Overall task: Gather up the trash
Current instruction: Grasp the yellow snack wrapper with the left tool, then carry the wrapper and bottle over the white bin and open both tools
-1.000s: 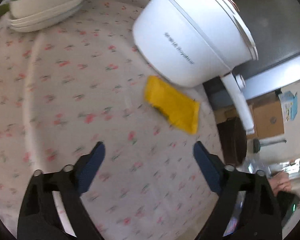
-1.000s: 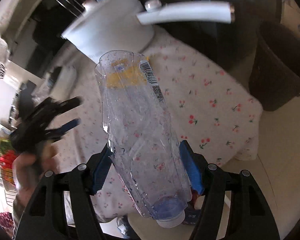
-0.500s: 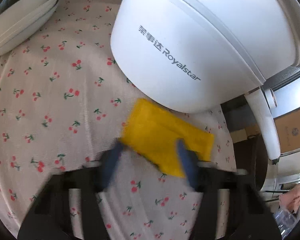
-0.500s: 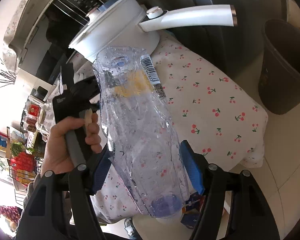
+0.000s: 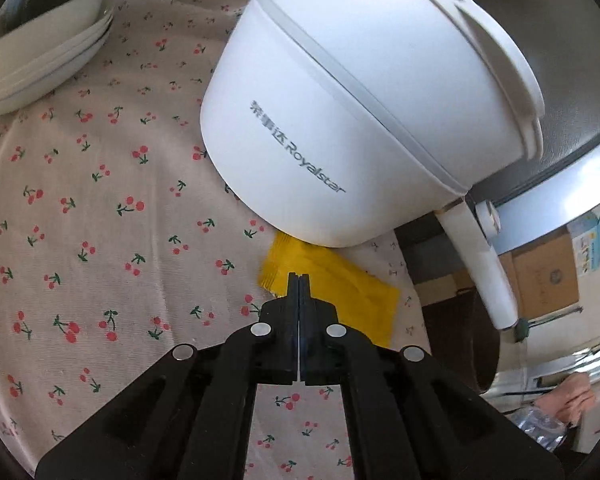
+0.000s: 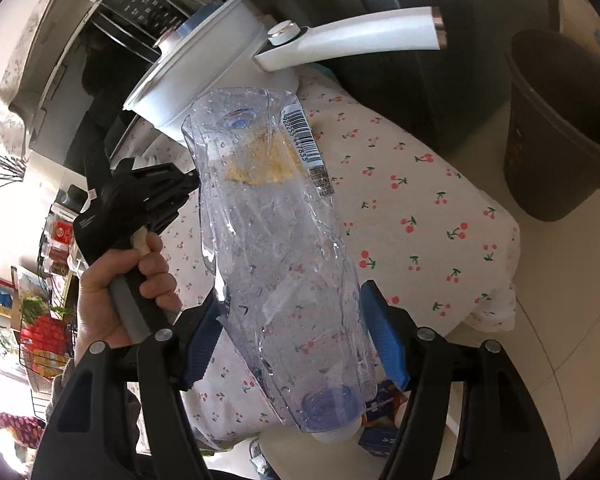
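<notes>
A yellow wrapper [image 5: 340,288] lies on the cherry-print tablecloth [image 5: 100,240], partly tucked under a white Royalstar pot [image 5: 340,120]. My left gripper [image 5: 299,280] is shut, its fingertips on the wrapper's near edge; whether it pinches the wrapper I cannot tell. My right gripper [image 6: 296,320] is shut on a crushed clear plastic bottle [image 6: 276,220], held above the table's edge, cap end toward the camera. The left gripper also shows in the right wrist view [image 6: 188,184], with the wrapper [image 6: 260,164] seen through the bottle.
A stack of white bowls [image 5: 40,40] stands at the back left. The pot's long white handle [image 6: 352,36] sticks out over the table edge. A dark bin [image 6: 556,128] stands on the floor beyond the table. A microwave [image 6: 100,40] is behind the pot.
My left gripper moved in to the yellow wrapper and closed from wide open to shut. My right gripper keeps hold of the bottle and has shifted slightly.
</notes>
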The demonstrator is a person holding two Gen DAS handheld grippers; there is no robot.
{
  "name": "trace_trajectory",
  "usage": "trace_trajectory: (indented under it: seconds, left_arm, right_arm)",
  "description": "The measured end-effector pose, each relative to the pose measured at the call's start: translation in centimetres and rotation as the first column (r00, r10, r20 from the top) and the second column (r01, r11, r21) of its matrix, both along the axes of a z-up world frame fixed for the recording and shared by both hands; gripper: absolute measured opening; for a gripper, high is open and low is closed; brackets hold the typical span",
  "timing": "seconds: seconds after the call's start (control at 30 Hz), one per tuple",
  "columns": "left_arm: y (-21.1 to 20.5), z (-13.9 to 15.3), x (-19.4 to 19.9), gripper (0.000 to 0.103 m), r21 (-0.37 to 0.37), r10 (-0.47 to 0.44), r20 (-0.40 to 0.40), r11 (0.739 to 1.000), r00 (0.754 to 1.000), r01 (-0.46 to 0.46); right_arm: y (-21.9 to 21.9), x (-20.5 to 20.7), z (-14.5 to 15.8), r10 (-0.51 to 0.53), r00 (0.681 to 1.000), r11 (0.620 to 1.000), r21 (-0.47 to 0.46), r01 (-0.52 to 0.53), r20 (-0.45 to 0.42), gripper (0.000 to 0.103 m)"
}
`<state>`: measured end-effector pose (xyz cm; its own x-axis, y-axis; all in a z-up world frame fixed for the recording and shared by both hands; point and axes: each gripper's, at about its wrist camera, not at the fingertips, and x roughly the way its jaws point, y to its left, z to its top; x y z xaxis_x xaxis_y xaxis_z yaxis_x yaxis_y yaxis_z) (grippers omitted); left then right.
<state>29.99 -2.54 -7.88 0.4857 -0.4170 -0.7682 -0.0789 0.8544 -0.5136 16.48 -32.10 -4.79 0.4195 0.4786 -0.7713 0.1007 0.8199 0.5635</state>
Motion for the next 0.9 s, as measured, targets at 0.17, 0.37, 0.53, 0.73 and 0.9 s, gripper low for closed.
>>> trace_trajectory:
  seconds: [0.17,0.37,0.53,0.73,0.9]
  left_arm:
    - [-2.4,-1.8,0.6,0.054,0.004,0.002,-0.091,1.000,0.996,-0.001]
    - [-3.2,-2.4,1.4,0.069,0.001,0.048,-0.086,0.999,0.995,-0.048]
    - [-5.2,-3.1,2.0,0.049,0.102,0.038,-0.064,0.994,0.997,-0.031]
    - [-5.0,-4.1,2.7,0.001,0.070,0.123,-0.062,0.991,0.990,-0.119]
    - [-4.3,-1.9,1.5,0.000,0.067,0.133,0.010,0.989,0.991,-0.134]
  right_arm:
    - [-0.2,0.0,-0.2,-0.004,1.000,1.000,-0.001,0.004,-0.005,0.066]
    - [-0.5,-0.1,-0.1,-0.006,1.000,1.000,0.005,0.006,-0.003,0.066]
    - [-0.7,-0.1,-0.2,-0.010,1.000,1.000,0.010,0.010,-0.003,0.066]
    - [-1.1,0.0,-0.9,-0.016,1.000,1.000,0.016,0.016,-0.024,0.066]
    - [-1.1,-0.4,-0.7,0.002,1.000,1.000,0.027,-0.002,-0.007,0.064]
